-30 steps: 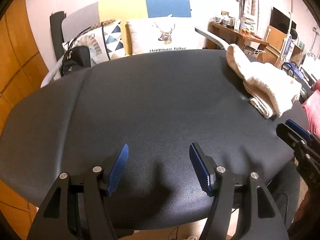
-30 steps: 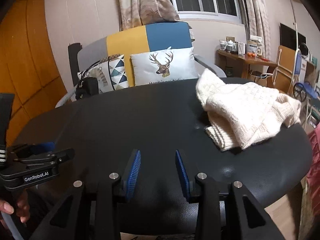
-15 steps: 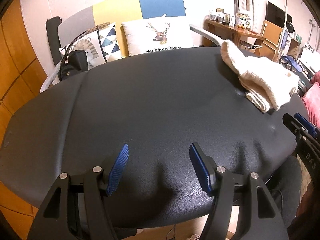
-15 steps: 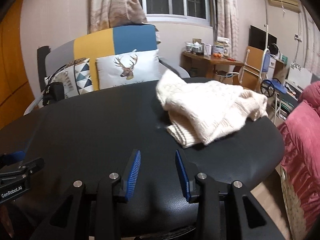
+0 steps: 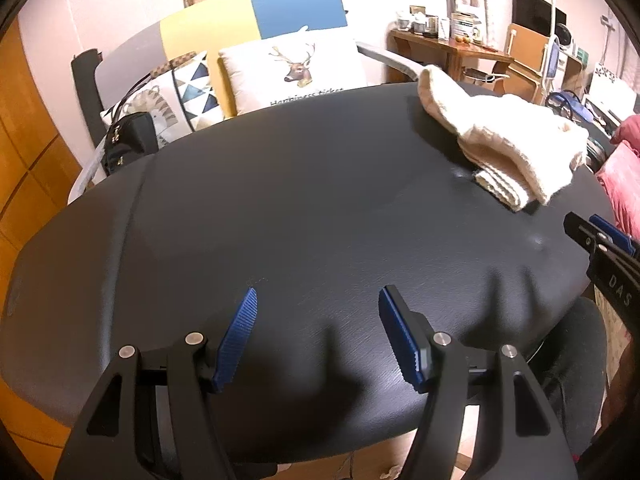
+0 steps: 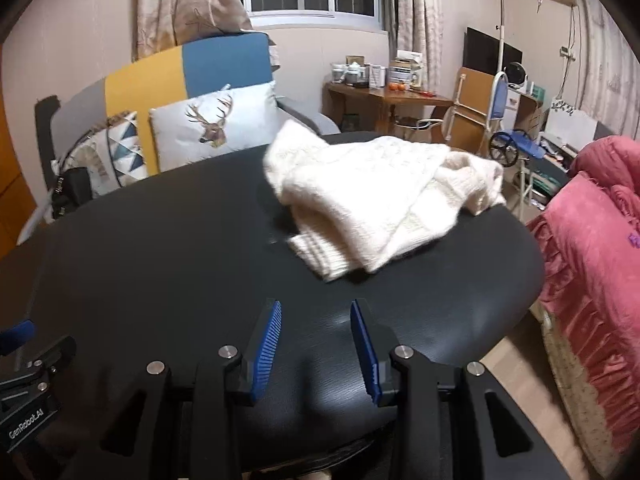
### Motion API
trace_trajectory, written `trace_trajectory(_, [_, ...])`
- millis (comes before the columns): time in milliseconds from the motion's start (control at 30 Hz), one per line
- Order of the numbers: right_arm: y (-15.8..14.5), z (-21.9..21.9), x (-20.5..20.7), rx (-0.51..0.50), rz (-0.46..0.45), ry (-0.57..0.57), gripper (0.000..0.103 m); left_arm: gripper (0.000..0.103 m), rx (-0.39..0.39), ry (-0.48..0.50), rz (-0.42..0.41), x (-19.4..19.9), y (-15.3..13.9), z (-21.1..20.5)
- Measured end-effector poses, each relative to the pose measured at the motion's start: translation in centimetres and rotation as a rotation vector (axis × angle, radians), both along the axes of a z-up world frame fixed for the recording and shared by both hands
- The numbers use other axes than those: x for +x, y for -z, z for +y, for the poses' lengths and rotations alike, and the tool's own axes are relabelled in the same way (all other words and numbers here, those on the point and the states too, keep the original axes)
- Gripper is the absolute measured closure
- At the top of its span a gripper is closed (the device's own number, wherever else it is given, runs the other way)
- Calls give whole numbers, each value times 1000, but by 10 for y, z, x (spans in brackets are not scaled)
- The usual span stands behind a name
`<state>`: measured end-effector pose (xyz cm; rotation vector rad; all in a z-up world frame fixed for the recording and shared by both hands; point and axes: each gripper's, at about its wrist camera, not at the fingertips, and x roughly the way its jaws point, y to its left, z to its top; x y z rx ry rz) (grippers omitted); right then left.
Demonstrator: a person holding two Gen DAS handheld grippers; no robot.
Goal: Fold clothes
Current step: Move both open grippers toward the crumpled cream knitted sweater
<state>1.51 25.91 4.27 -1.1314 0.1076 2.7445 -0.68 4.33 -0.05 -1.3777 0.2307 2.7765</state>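
A cream knit sweater [image 6: 380, 196] lies folded in a loose heap on the black table [image 6: 160, 248], at its far right part; the left wrist view shows the same sweater [image 5: 508, 148] near the right rim. My right gripper [image 6: 316, 312] hangs open over the near edge, short of the sweater, nothing between its blue pads. My left gripper [image 5: 318, 300] is open wide above the table's [image 5: 280, 200] near edge, far left of the sweater. Each gripper shows at the border of the other's view.
Behind the table stands a sofa with a deer cushion [image 6: 216, 124] and a black handbag [image 5: 128, 140]. A pink bedspread [image 6: 592, 264] is close on the right. A wooden side table [image 6: 384, 100] with small items stands further back.
Both views have risen and swung to the right. The sweater now sits nearer the middle of the right wrist view, and the pink bedspread has come into sight. Both grippers stay open.
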Motion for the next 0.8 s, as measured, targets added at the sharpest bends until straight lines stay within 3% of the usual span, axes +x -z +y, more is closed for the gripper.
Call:
trace_trajectory(333, [14,27,-23,-58,-122,64,66,36,4,59,-24,-11,11,33])
trace_trajectory(800, [14,34,-34,-65,-150,67,66,36,-2,68,-53,-22,16,48])
